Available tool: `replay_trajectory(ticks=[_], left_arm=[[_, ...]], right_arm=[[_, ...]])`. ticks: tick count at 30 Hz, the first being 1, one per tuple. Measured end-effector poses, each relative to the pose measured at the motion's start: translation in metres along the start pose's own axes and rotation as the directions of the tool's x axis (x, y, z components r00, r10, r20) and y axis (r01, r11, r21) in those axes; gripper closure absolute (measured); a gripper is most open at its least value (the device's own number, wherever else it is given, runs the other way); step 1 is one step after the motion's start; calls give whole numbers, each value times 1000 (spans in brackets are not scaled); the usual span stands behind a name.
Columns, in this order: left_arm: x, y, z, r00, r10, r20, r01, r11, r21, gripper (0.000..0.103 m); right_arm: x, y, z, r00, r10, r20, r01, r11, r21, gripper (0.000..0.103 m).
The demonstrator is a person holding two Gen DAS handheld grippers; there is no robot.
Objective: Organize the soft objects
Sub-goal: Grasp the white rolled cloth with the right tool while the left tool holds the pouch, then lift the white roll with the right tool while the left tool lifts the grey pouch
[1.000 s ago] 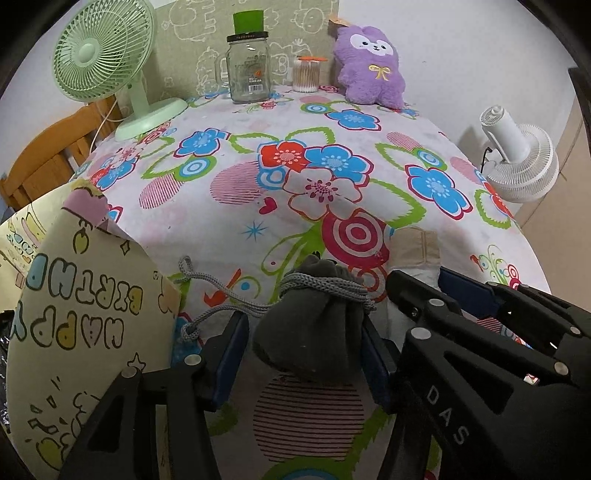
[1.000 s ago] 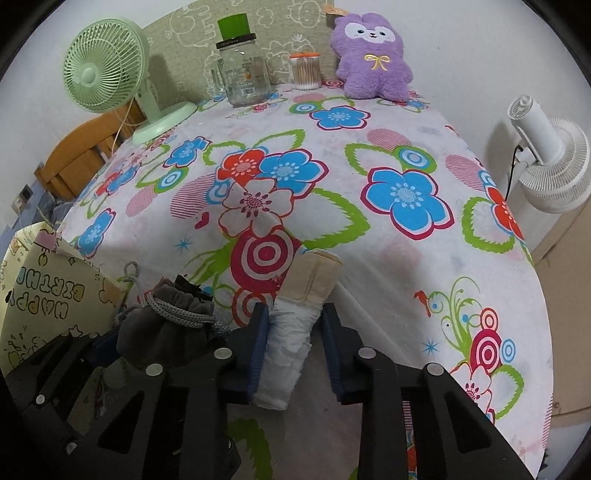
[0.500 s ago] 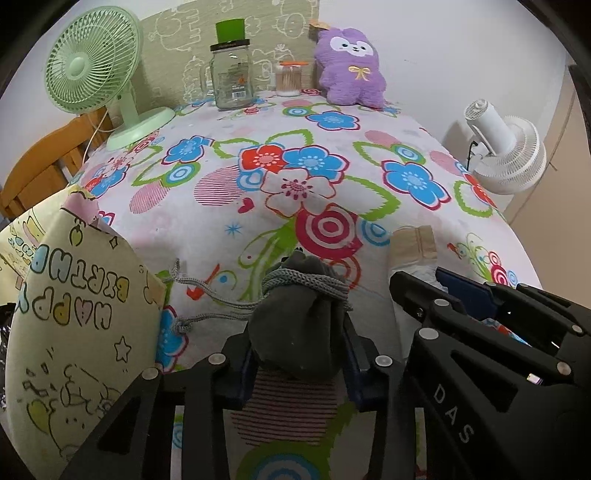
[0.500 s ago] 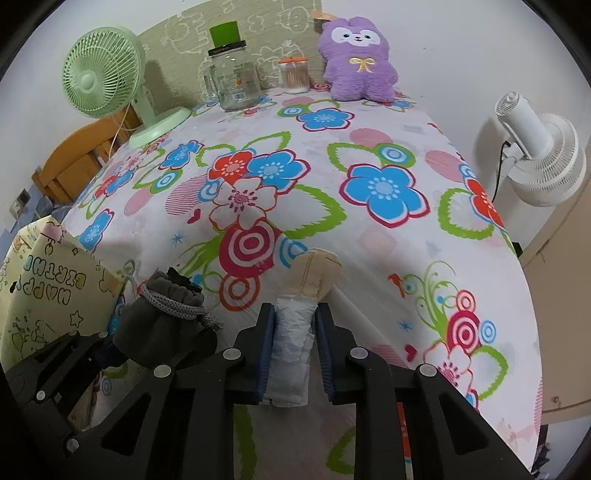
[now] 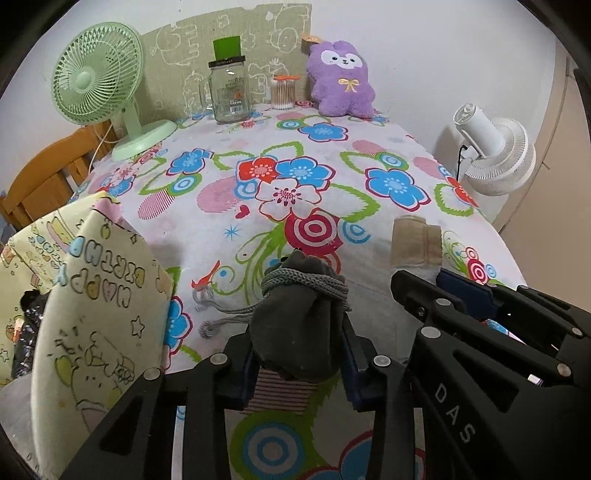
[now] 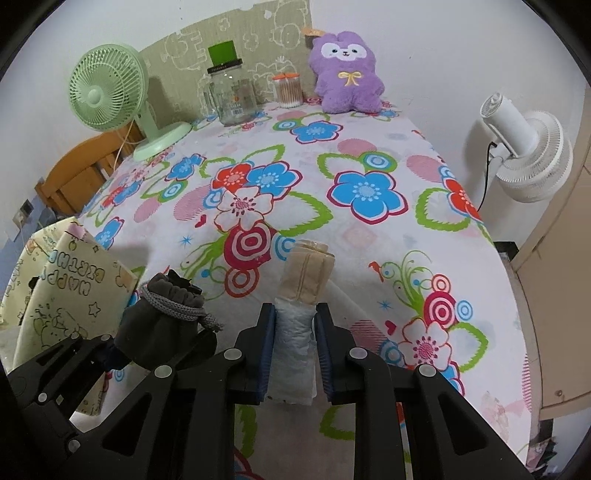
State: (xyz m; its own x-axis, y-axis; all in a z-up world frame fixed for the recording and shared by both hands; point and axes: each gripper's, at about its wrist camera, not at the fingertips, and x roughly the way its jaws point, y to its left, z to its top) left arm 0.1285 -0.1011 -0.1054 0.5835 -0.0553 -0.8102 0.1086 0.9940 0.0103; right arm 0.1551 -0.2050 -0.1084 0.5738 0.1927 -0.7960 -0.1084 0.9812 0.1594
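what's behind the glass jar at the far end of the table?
Behind the glass jar stands a green patterned board against the wall, with a green block apparently on the lid. The jar hides the board's lower part.

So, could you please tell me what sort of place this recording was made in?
Most likely a home, perhaps a bedroom or living room: a table under a floral tablecloth, a purple plush toy against the wall, a green desk fan and a wooden chair beside it.
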Motion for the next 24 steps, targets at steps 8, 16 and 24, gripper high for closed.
replay_trajectory(ticks=[8, 16, 24], left_arm=[[-23, -5, 0, 999, -5, 45, 4, 1000, 13, 66], [-49, -10, 3, 995, -8, 102, 5, 1000, 29, 66], [-60, -11, -2, 993, -13, 121, 9, 999, 36, 66]], right_arm=[[-26, 1, -3, 999, -11, 52, 11, 1000, 3, 78], [-53, 3, -3, 994, -17, 110, 17, 1000, 4, 78], [-70, 4, -7, 990, -19, 139, 18, 1000, 7, 78]])
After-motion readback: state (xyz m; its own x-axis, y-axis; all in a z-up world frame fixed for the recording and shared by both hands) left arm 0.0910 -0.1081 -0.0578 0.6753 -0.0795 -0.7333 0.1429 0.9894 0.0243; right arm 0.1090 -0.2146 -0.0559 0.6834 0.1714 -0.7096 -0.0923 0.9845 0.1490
